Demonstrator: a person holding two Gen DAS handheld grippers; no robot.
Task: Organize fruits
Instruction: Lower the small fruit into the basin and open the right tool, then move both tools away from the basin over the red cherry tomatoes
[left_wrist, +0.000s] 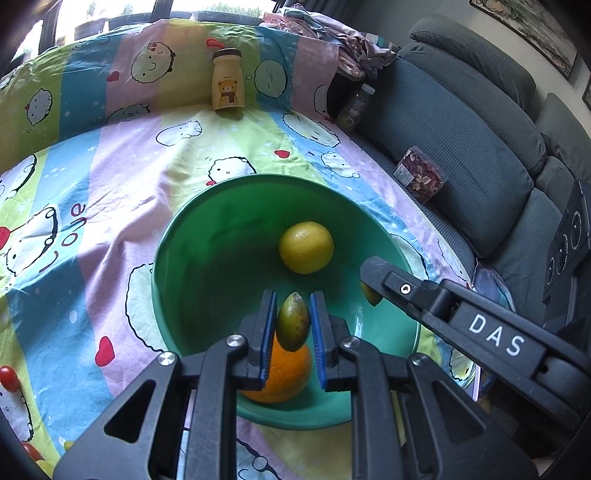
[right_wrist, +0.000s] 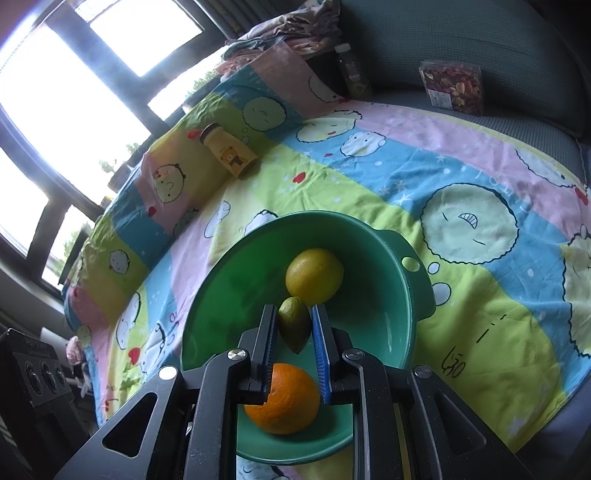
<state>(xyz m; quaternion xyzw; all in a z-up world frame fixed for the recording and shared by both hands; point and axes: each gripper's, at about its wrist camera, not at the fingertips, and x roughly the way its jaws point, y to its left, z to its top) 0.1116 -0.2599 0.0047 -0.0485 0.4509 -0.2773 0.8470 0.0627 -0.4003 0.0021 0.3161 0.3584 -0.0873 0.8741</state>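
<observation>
Hovering over the green bowl (left_wrist: 173, 280), the left gripper (left_wrist: 293, 321) is clenched on a small green fruit (left_wrist: 293, 321), its blue pads (left_wrist: 270, 325) pressing the fruit's two sides so that the pointed tip stands up between them. The right gripper (right_wrist: 293, 325) is likewise clamped on a second small green fruit (right_wrist: 293, 323), held the same way between its blue pads (right_wrist: 320, 339) above the bowl (right_wrist: 210, 295). In the left view the right gripper's black finger (left_wrist: 391, 280) reaches in from the right over the bowl's rim, and a sliver of its green fruit shows just under it. Two larger fruits lie in the bowl: a yellow lemon (left_wrist: 306, 246) toward the far side and an orange (left_wrist: 280, 373) at the near side, partly behind the fingers; the two are apart. The right view shows the lemon (right_wrist: 314, 275) just beyond the held fruit and the orange (right_wrist: 286, 398) below it. The bowl has a tab handle (right_wrist: 410, 258) with a hole and sits on a striped cartoon sheet (left_wrist: 110, 177). A yellow bear bottle (left_wrist: 227, 81) stands at the sheet's far fold. Red cherry tomatoes (left_wrist: 9, 376) lie at the sheet's left edge. A grey sofa (left_wrist: 461, 129) beside the sheet carries a clear box of nuts (left_wrist: 419, 177) and a small bottle (left_wrist: 354, 105).
</observation>
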